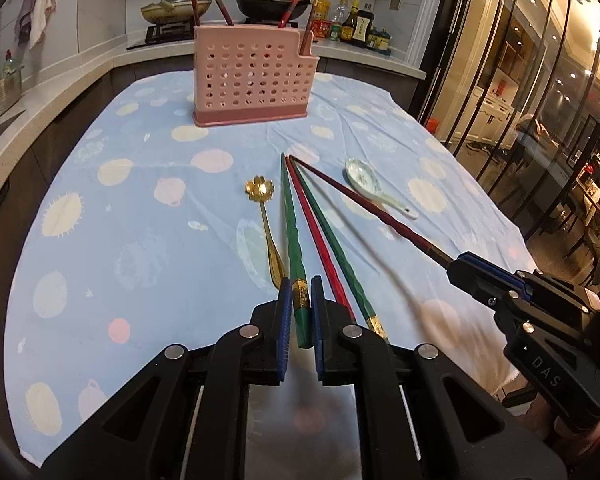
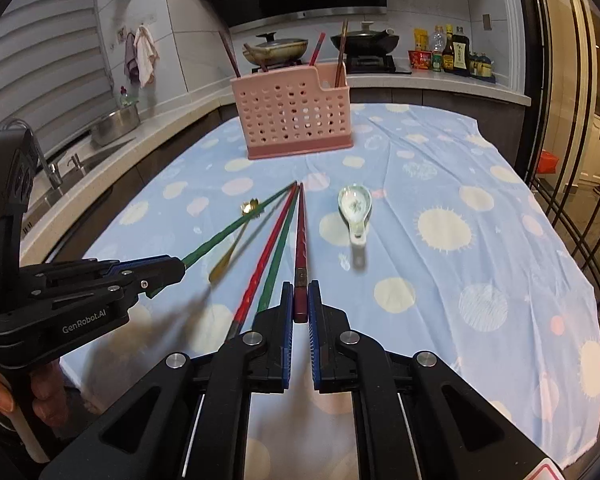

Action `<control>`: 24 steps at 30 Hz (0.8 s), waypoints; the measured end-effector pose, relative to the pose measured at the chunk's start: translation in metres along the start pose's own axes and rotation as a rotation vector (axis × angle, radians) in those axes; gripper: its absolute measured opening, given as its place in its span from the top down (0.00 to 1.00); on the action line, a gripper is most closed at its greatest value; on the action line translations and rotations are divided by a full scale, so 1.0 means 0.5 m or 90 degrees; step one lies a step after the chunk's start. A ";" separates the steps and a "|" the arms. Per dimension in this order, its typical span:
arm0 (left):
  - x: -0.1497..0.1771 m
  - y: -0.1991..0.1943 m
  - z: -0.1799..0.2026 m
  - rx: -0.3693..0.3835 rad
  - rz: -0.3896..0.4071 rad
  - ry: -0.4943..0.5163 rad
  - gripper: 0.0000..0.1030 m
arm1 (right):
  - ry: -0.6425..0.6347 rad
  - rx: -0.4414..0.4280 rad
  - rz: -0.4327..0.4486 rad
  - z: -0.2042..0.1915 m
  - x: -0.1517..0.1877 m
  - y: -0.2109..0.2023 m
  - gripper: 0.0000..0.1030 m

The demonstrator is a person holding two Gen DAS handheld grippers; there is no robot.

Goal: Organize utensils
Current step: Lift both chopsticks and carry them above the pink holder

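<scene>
Four chopsticks fan out in the middle of the worktop (image 1: 100,208). The left claw (image 1: 300,292) pinches the end of a green chopstick (image 1: 290,216). The right claw (image 2: 299,294) pinches the end of a dark red chopstick (image 2: 301,236). A red chopstick (image 1: 308,220) and another green one (image 1: 332,240) lie between them. A gold spoon (image 1: 265,216) and a white spoon (image 1: 370,184) lie on either side. The pink holder (image 1: 252,76) stands near the far edge.

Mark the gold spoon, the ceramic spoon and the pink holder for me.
gold spoon (image 1: 259,189), left wrist view, on its flower-shaped bowl.
ceramic spoon (image 2: 355,203), right wrist view, inside its bowl.
pink holder (image 1: 252,76), left wrist view, on its perforated front wall.
</scene>
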State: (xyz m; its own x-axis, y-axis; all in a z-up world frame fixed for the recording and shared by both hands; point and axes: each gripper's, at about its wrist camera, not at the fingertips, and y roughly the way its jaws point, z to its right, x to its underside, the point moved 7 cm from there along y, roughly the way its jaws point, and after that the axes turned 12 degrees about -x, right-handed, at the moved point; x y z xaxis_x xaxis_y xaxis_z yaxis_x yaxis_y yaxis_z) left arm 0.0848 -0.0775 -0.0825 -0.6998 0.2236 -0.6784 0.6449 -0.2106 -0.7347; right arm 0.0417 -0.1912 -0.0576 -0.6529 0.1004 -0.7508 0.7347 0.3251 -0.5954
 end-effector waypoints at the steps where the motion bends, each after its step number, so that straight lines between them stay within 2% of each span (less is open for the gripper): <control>1: -0.011 -0.008 -0.003 0.001 0.010 -0.001 0.91 | -0.002 0.000 0.011 -0.001 -0.015 -0.009 0.93; 5: -0.065 -0.031 -0.011 0.005 0.047 -0.007 0.93 | -0.011 -0.006 0.059 -0.004 -0.084 -0.039 0.93; 7: -0.096 -0.040 -0.012 0.009 0.067 -0.006 0.99 | -0.020 -0.004 0.083 -0.003 -0.121 -0.049 0.93; 13: -0.198 -0.056 -0.019 0.001 0.124 0.002 1.00 | -0.038 -0.004 0.132 0.001 -0.226 -0.056 0.93; 16: -0.230 -0.060 -0.030 -0.007 0.137 -0.003 1.00 | -0.039 -0.001 0.144 0.006 -0.250 -0.057 0.93; 19: -0.217 -0.059 -0.047 -0.010 0.129 -0.012 0.98 | -0.034 -0.008 0.142 0.005 -0.238 -0.057 0.93; 22: -0.161 -0.027 -0.060 -0.011 0.087 -0.015 0.97 | -0.019 -0.017 0.121 0.006 -0.200 -0.049 0.93; 24: -0.108 0.009 -0.062 -0.015 0.043 -0.014 0.86 | -0.011 -0.017 0.105 0.006 -0.172 -0.042 0.93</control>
State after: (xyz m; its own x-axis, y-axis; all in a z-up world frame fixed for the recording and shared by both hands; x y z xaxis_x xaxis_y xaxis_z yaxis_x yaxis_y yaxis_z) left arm 0.1348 -0.0609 -0.0493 -0.6616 0.1881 -0.7259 0.6971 -0.2024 -0.6878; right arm 0.0832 -0.2093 0.0187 -0.5209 0.1388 -0.8423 0.8261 0.3304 -0.4564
